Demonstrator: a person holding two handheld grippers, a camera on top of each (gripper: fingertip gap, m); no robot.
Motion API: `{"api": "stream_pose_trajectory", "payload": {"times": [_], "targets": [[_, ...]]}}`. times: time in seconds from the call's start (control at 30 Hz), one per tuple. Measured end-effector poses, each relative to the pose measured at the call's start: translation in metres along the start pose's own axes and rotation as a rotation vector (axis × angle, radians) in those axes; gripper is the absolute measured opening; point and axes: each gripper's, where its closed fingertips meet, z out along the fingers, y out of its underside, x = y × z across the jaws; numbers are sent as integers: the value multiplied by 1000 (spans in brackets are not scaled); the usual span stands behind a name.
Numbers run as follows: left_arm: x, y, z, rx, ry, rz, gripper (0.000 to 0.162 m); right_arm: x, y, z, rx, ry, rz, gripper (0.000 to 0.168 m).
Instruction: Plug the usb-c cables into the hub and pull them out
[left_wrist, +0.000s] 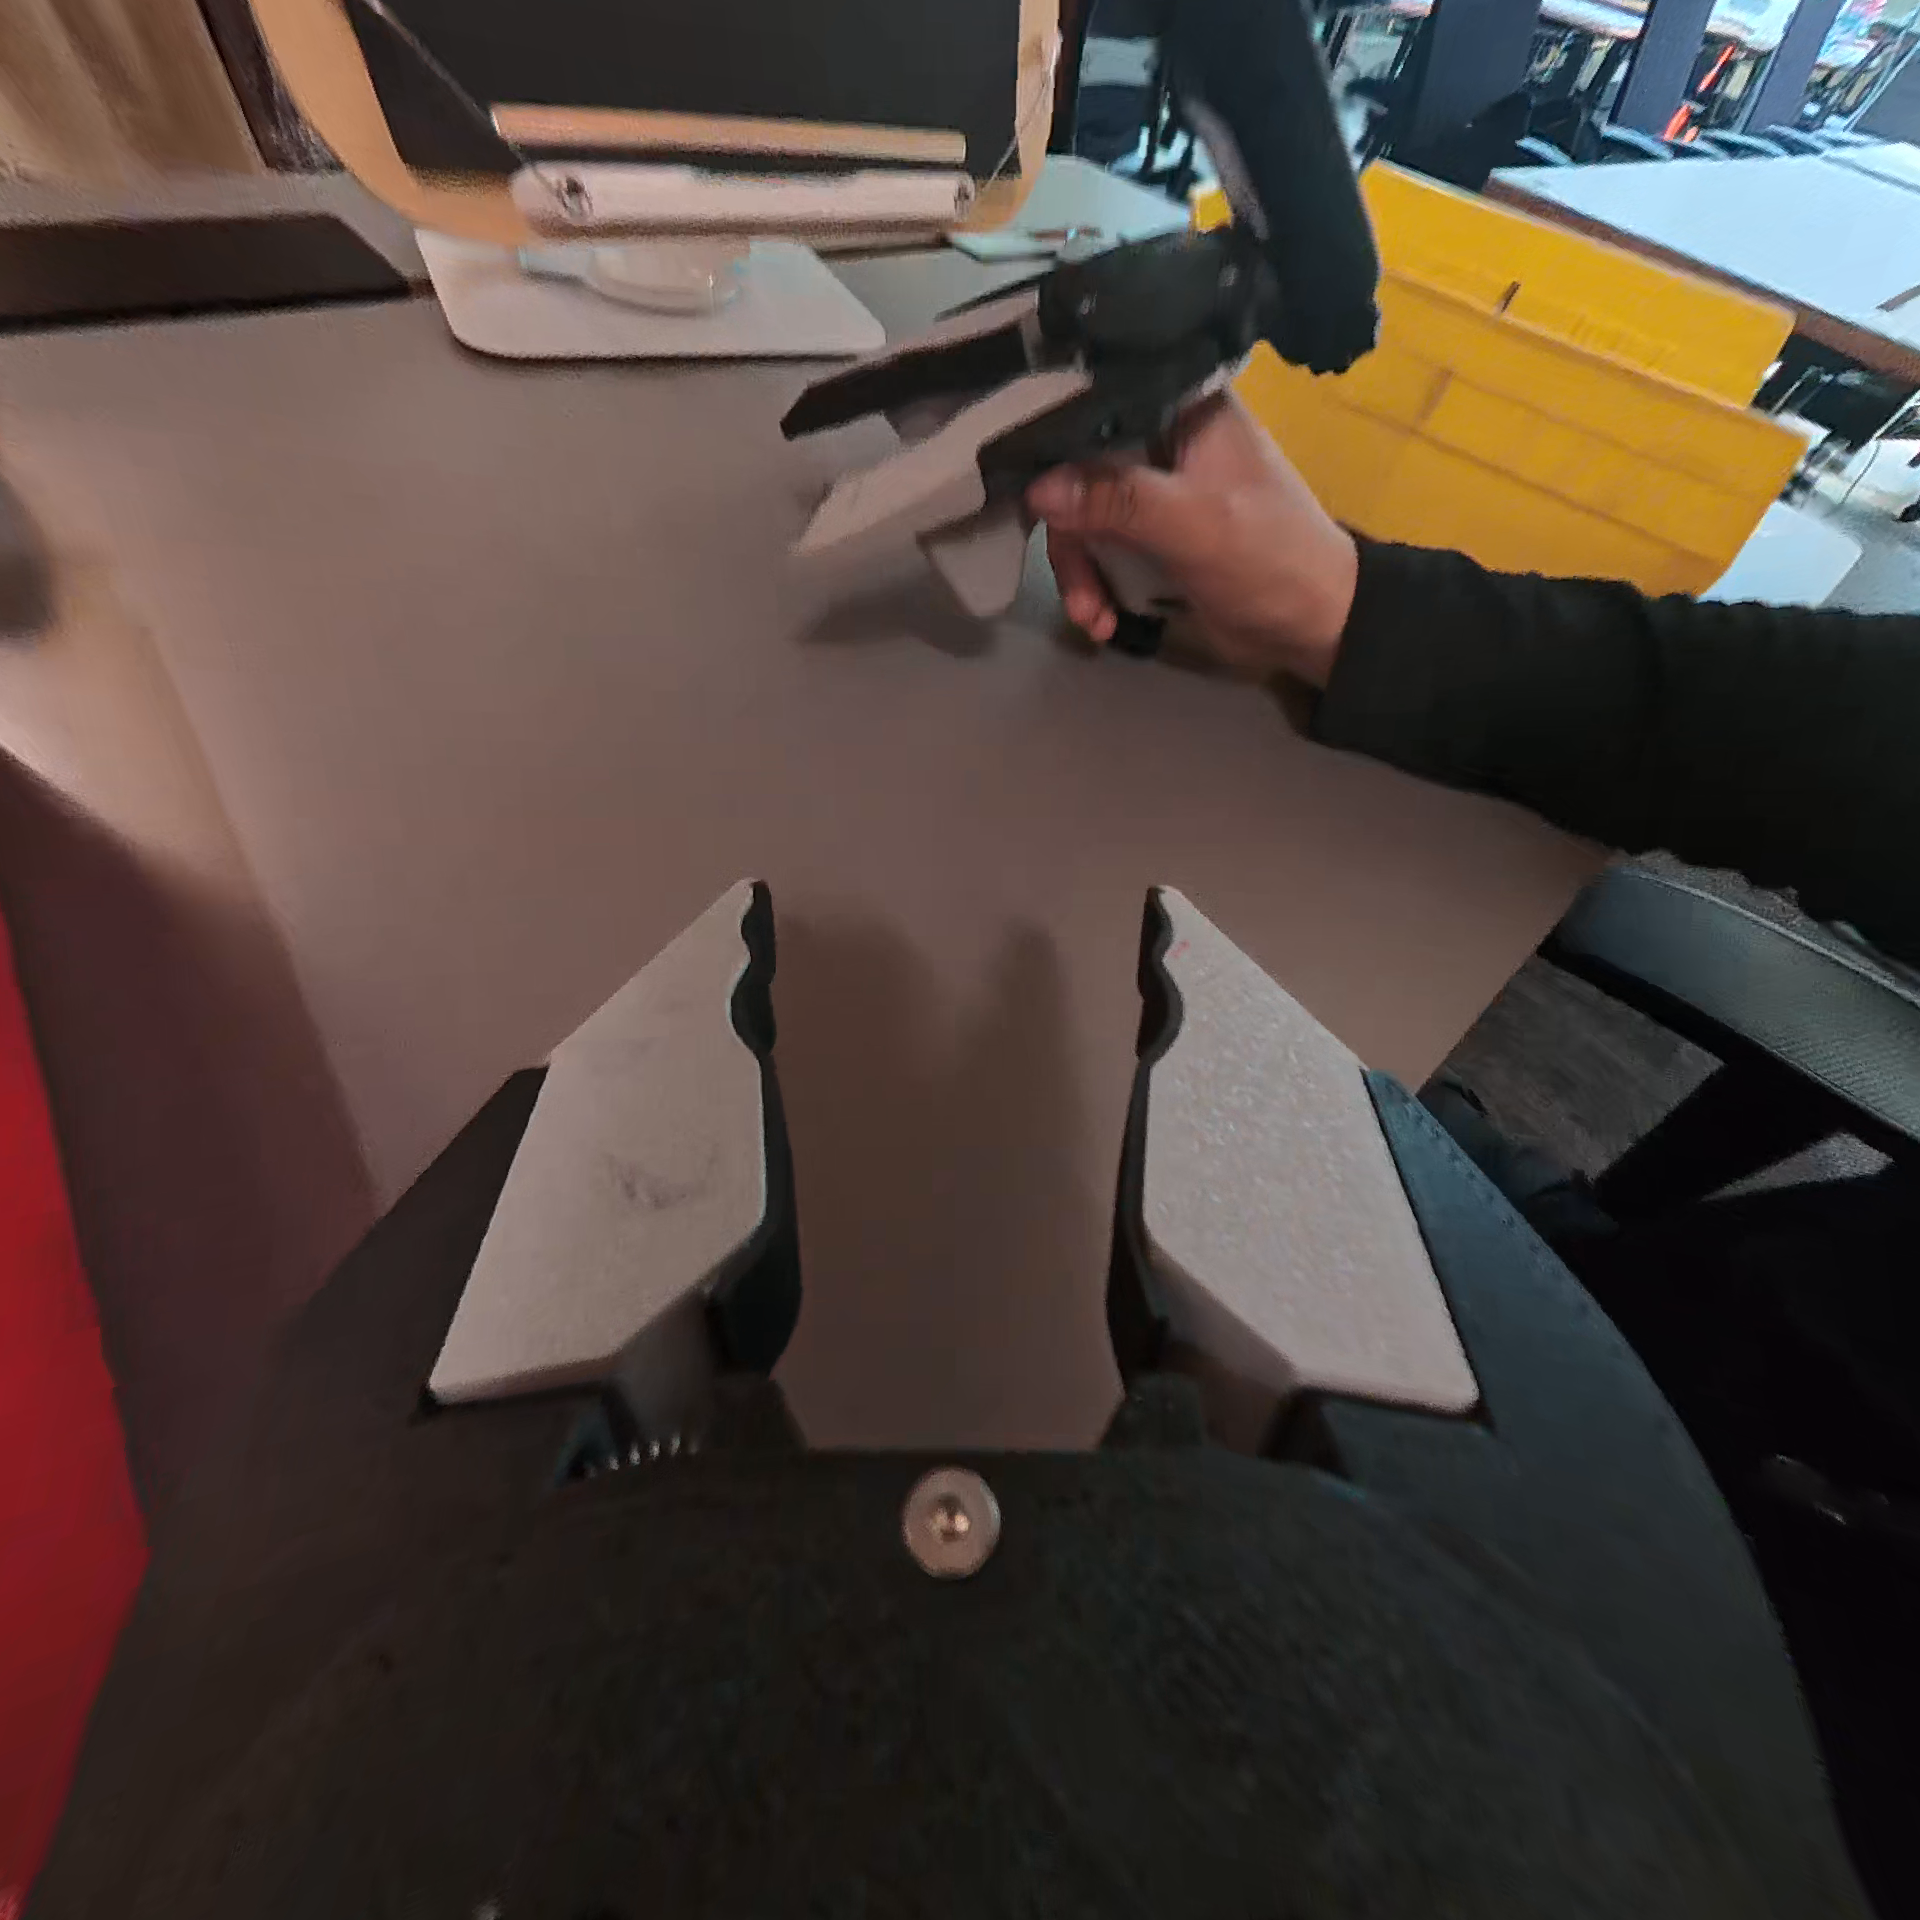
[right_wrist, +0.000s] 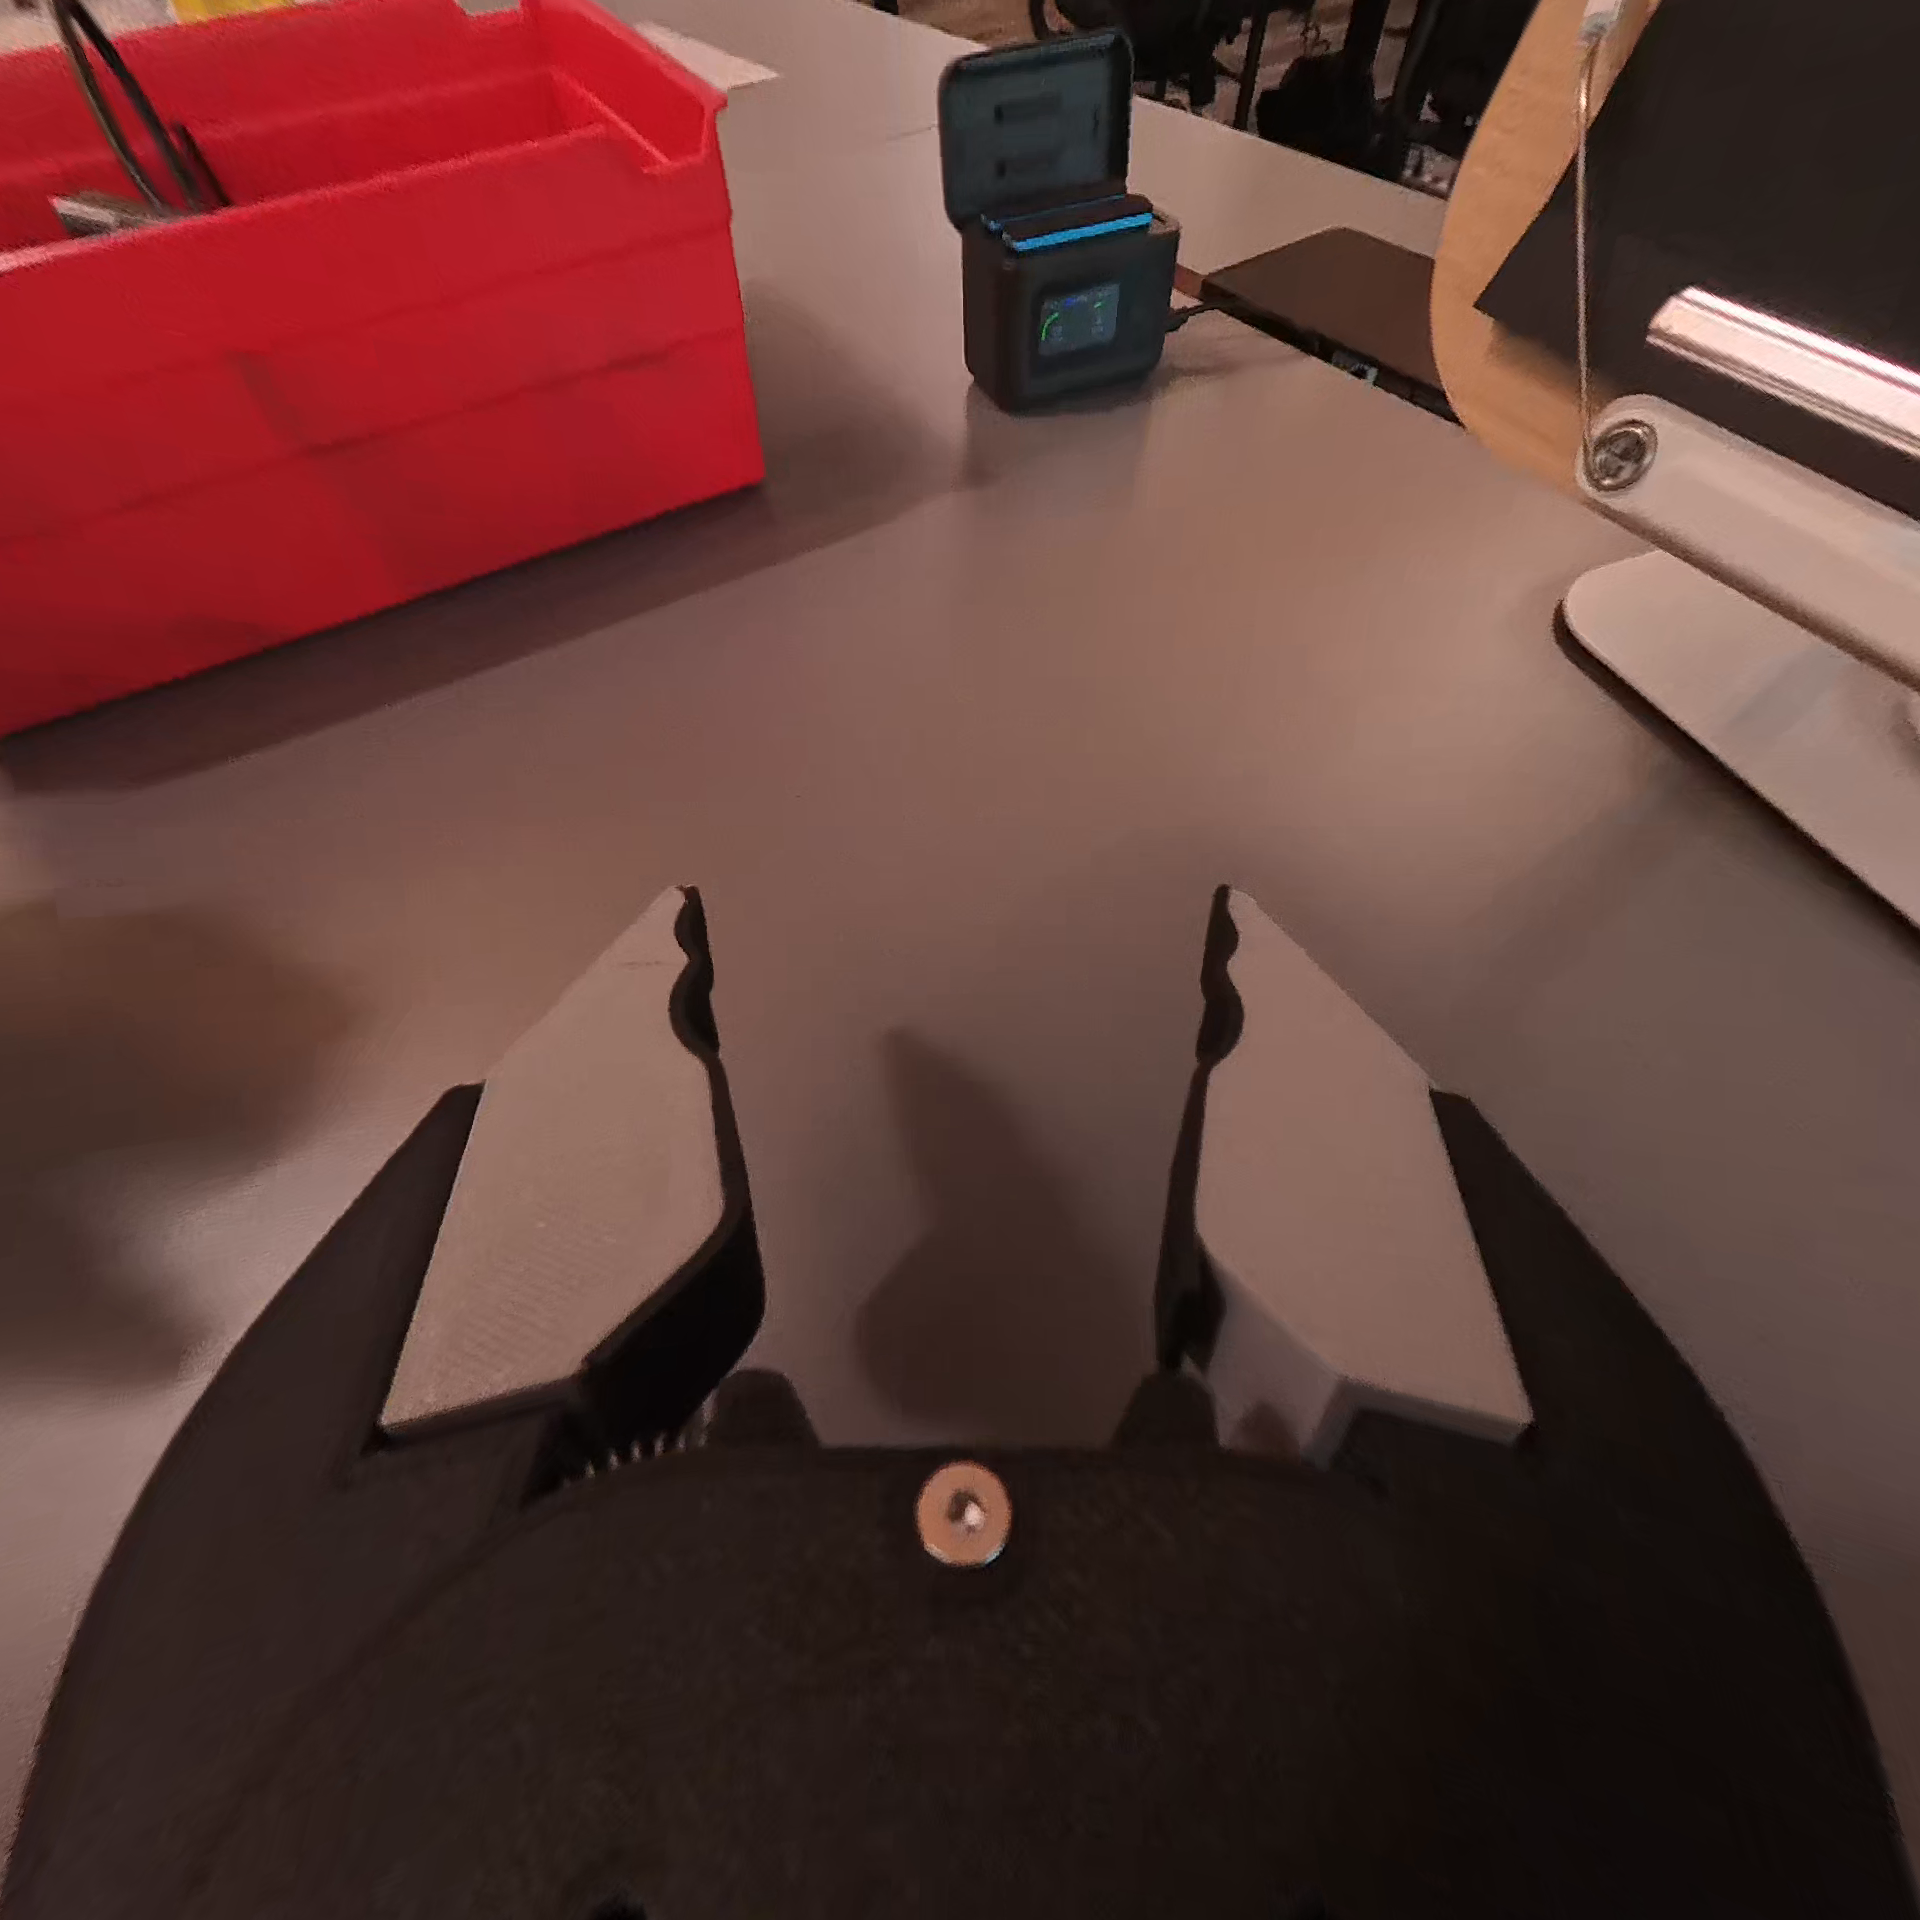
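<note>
Left gripper (left_wrist: 956, 914): fingers are gaping apart, holding nothing.
Right gripper (right_wrist: 954, 914): also gaping, empty.
Cables (right_wrist: 135, 135): maybe lying in the red bin (right_wrist: 416, 343), far left of the right fingers.
Hub (right_wrist: 1320, 291): possibly the flat dark box, far ahead.
Risk: reaching fast is blurring things; fingers may be bumping the bin.

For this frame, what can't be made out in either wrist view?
- Red bin, right wrist view: its contents, dark cables and something metallic, are blurred and cut off by the top edge, so no USB-C plug can be confirmed.
- Flat dark device behind the charging case: partly hidden by the monitor stand; ports too small to read.
- Right gripper, left wrist view: motion-blurred.
- Left gripper: open, empty.
</note>
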Motion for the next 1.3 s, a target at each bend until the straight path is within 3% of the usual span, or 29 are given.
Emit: {"api": "stream_pose_trajectory", "payload": {"times": [0.33, 0.63, 0.87, 0.93, 0.97, 1.03, 1.1, 1.17, 1.3], "targets": [[3, 30, -18, -68, -75, -22, 65, -6, -1, -1, 10, -14, -33, 88], [12, 10, -43, -21, -88, 42, 59, -7, -1, -2, 17, -23, -12, 83], [9, 25, -40, -63, -10, 68, 60, -17, -2, -2, 19, -94, 5, 85], [5, 24, -43, -83, -20, 74, 50, -20, -3, -2, 26, -94, -9, 85], [-5, 20, -50, -96, -75, 86, 44, -21, -3, -1, 26, -95, -21, 85], [-39, -3, -79, -68, -273, 128, 48, -23, -2, -1, 19, -105, -40, 84], [-69, -47, -117, 53, -422, 130, 45, -23, -2, 0, 15, -101, -36, 84], [-94, -84, -142, 121, -464, 130, 37, -21, -2, 0, 18, -104, -20, 84], [-166, -101, -136, -61, -497, 34, 57, -17, -6, -2, 42, -120, 36, 82]]}}
